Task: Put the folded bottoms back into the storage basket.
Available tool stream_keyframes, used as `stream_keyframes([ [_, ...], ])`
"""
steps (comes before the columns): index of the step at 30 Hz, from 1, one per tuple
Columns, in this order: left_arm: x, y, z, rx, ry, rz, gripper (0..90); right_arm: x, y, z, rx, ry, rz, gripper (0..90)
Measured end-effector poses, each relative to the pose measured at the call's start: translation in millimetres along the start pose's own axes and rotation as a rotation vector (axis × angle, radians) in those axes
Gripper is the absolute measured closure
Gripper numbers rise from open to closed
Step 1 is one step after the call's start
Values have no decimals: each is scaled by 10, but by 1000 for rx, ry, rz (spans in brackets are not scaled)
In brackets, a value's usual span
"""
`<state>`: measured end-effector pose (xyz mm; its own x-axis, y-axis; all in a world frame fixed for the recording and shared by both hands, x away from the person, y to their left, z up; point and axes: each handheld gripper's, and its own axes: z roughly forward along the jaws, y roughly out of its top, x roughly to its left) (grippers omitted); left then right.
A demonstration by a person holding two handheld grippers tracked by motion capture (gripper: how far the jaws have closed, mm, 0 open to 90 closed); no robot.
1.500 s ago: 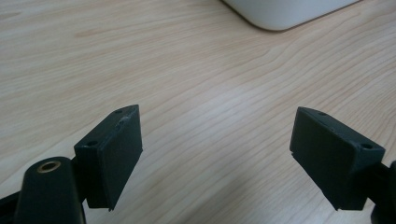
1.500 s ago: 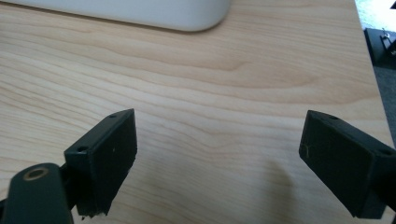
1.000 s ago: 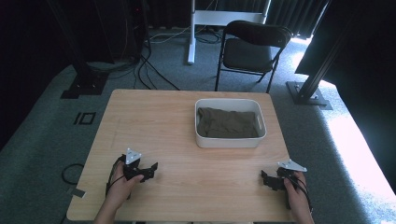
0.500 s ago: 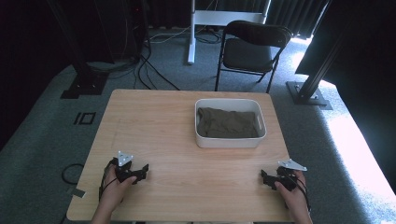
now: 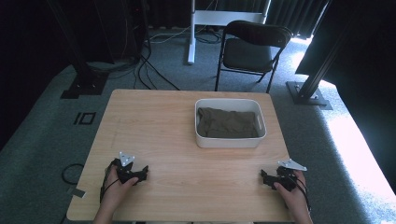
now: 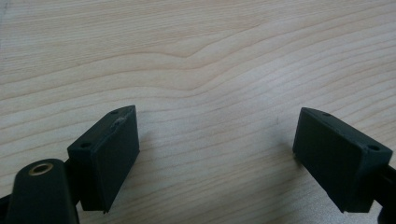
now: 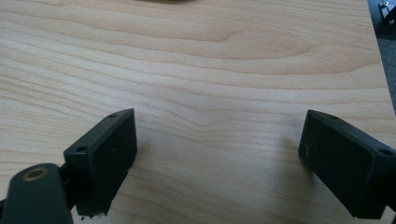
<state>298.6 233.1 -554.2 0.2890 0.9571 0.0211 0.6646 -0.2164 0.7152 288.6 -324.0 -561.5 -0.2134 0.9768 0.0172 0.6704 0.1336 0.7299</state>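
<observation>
No writing, label, brand, number or sign can be read anywhere in these pictures.

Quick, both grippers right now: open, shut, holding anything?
Left gripper: open, holding nothing, bare table between the jaws.
Right gripper: open, holding nothing.

Left gripper (image 5: pixel 142 173) is held low at the table's (image 5: pixel 154 121) near-left corner, gripped by the left hand (image 5: pixel 116 189); jaws are spread wide, nothing between them. Right gripper (image 5: pixel 264 178) is held likewise at the near-right corner by the right hand (image 5: pixel 292 193), jaws spread wide and pointed inward. Forearms are seen entering from the near edge.
</observation>
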Motion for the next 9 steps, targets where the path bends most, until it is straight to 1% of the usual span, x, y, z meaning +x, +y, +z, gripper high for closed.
stream_keyframes([
  [1, -5, -2, -1, -1, 5, -5, 155, 0, 1, 1, 0, 0, 0, 111],
  [9, -5, -2, 0, 0, 5, -7, 151, 0, 2, 3, 0, 0, 0, 111],
])
